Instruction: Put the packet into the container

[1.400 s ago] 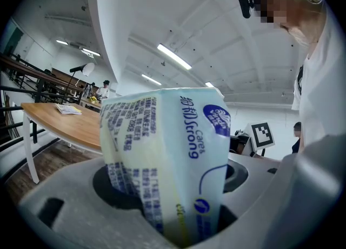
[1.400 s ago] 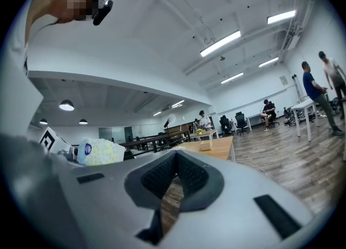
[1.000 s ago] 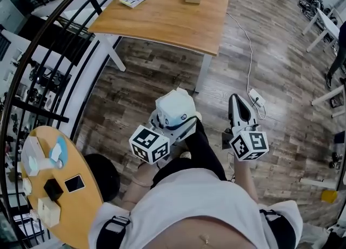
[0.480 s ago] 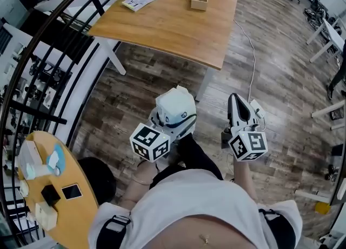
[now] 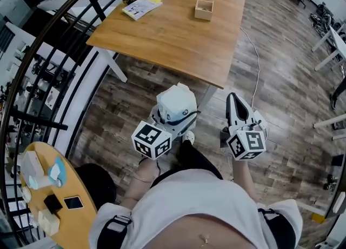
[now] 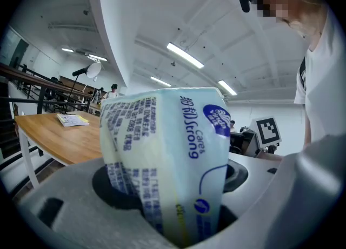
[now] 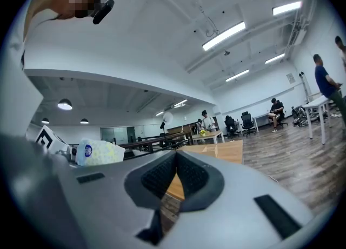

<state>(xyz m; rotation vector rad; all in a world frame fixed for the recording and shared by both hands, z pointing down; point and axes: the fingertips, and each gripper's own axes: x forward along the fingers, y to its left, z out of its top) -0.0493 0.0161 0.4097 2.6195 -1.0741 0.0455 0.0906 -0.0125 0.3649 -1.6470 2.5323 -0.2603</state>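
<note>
The left hand-held gripper [image 5: 172,117] is clenched on the soft white plastic tissue packet with blue print [image 6: 162,150]. Its jaws stand wide, one against each broad face of the packet, which fills the gap between them. The right hand-held gripper [image 7: 175,159] is closed with nothing in it: its ribbed pads meet at the tips.

The packet is therefore in the air, in front of my operator's body and over the wood-plank floor [image 5: 281,80], short of the tabletop's near edge.

The governing relation is as follows. The small open square wooden container [image 5: 204,9] sits toward the far side of the light wooden tabletop [image 5: 162,32], straight ahead of both grippers and well apart from the packet. In the head view it lies up and slightly right of the left gripper, about midway between the lines of the two grippers. Neither hand is clearly nearer, but the left carries the load.

I judge that the packet's long axis runs along the jaws and points forward toward the tabletop, with its print running lengthwise. The free end leads.

A yellow-and-white booklet [image 5: 141,6] lies at the tabletop's far left, clear of the container.
</note>
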